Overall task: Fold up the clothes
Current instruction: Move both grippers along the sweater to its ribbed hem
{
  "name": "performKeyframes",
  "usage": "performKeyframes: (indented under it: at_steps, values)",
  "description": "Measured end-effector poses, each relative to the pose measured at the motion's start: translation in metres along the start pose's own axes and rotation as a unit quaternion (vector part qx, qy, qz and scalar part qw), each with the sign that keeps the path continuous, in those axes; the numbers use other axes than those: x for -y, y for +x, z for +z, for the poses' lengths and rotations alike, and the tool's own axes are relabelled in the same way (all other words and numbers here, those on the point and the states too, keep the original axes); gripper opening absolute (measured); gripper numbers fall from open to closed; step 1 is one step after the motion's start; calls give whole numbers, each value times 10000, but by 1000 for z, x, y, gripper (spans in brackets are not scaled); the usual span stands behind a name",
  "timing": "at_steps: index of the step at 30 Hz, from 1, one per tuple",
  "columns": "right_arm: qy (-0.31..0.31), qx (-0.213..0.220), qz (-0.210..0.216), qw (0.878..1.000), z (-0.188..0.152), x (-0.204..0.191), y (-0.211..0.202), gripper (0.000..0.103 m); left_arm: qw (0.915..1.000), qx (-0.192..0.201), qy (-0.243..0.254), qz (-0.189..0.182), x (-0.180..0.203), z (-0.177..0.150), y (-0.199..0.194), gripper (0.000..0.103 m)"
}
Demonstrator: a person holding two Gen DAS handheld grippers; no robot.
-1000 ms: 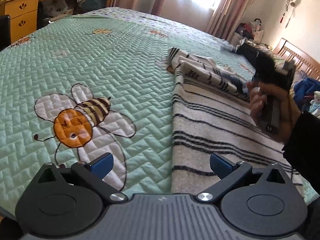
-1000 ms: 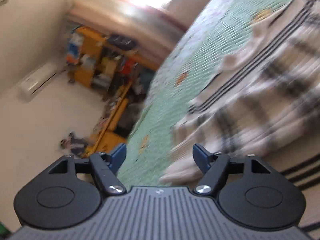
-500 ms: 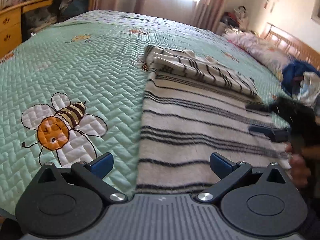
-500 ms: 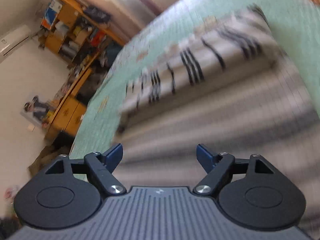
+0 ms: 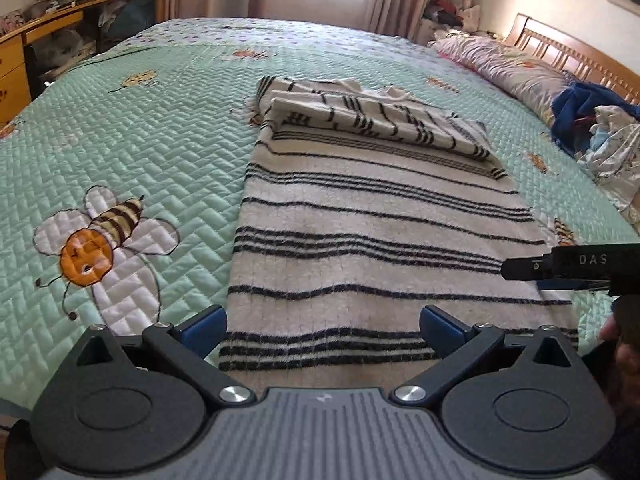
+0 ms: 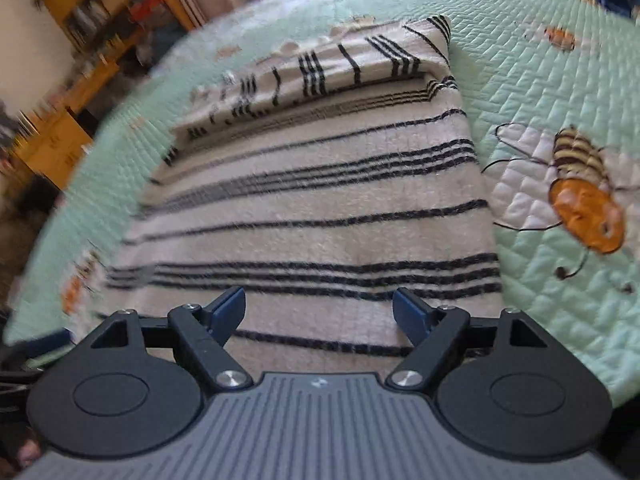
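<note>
A: Where is the garment we are meant to fold?

B: The striped garment [image 5: 372, 240] lies flat on the green quilt [image 5: 152, 152], running from the bottom centre of the left wrist frame up toward the middle. Its far end carries a folded-over layer [image 5: 380, 124], a narrower band lying across the top of the main panel. In the right wrist frame we see the same cloth filling the centre, with that folded part at the upper middle.

A: And our tools?

B: Our left gripper [image 5: 322, 326] has its blue fingers [image 5: 202, 326] spread wide with nothing between them; it sits at the bottom of the frame, over the near hem of the garment. Our right gripper [image 6: 320, 312] is likewise spread, empty, at the bottom centre of its own frame above the striped cloth. From the left view it shows as a black bar entering from the right edge, beside the garment's right border.

A: Are either of them touching the cloth?

B: We cannot tell that from these angles.

A: What else is around?

B: A stitched bee [image 5: 96, 240] sits on the quilt at the lower left of the left wrist frame, just beside the garment. A pile of clothes [image 5: 600, 128] lies at the right edge, near the wooden headboard [image 5: 568, 52] in the upper right. A yellow desk [image 5: 16, 68] stands at the upper left.
</note>
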State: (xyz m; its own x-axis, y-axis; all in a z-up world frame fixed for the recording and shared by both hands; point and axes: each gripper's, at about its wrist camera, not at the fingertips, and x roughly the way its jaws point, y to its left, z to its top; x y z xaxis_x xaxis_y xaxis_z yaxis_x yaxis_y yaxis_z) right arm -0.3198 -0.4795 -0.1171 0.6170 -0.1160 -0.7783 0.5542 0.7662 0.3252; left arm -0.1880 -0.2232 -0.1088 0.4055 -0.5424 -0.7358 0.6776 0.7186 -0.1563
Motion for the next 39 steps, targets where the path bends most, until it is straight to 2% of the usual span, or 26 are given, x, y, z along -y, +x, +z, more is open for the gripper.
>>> performKeyframes:
  at_steps: [4,11,28,39]
  values:
    - [-451,-172,-400,9980,-5,-15,-5,82,9999,-108,-61,48,0,-2,-1,102]
    - [-659,-218,-573,9959,-4,-26,-16,82,9999,-156,-42,31,3,-6,-1,102]
    - [-851,-199,-364,9955,-5,-41,-23,82,9996,-241,-173,-23,-5,-12,3,102]
    - [-92,-528,-4,9986,-19,0,-10,82,9961,-468,-742,116,-44,-28,12,102]
